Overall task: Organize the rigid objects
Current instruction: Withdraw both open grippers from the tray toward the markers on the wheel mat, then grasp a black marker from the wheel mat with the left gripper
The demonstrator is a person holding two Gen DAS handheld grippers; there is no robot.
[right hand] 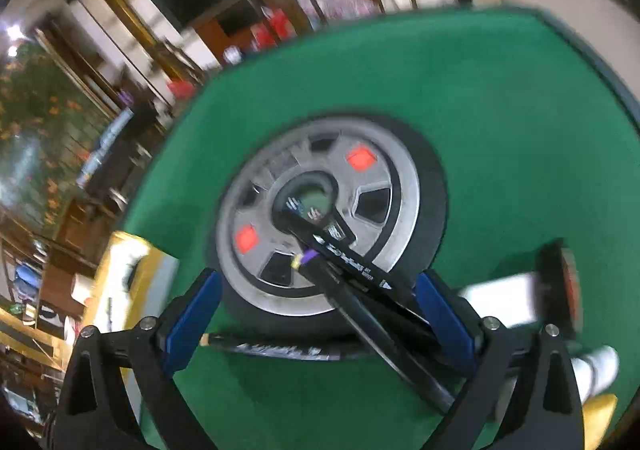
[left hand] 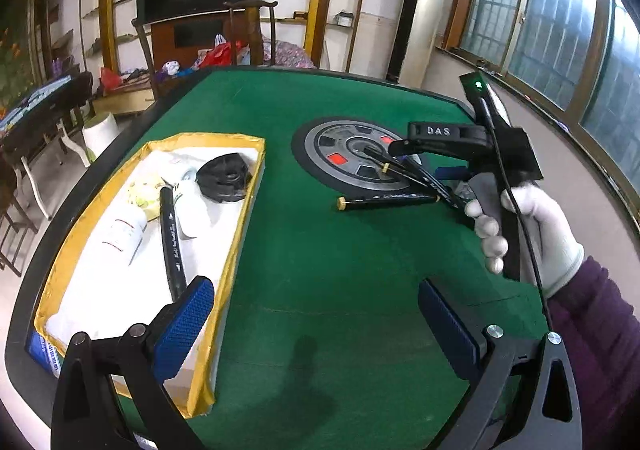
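Green felt covers the counter [left hand: 320,270], and both my claws hang over it. My left claw [left hand: 316,322] is spread wide with nothing between its blue pads, low at the near edge just beside the box [left hand: 244,218], a white tray bound in yellow tape. Inside that box lie a black marker [left hand: 172,246], a white bottle [left hand: 124,234], a second white bottle [left hand: 190,210], a black round part [left hand: 225,178] and something pale yellow (too crumpled for me to name).

My right claw [right hand: 316,314] is also spread, tilted down over a bunch of black markers [right hand: 360,290] that fan out from the hub of the round grey dial [right hand: 384,186] set in the middle of the counter. The markers sit between its pads, nearer the right one, but the view is blurred and I cannot tell whether any pad touches them. One more marker [left hand: 384,201] with a tan cap lies flat on the felt, just in front of the dial. From the left view my gloved right hand [left hand: 532,234] grips the handle.
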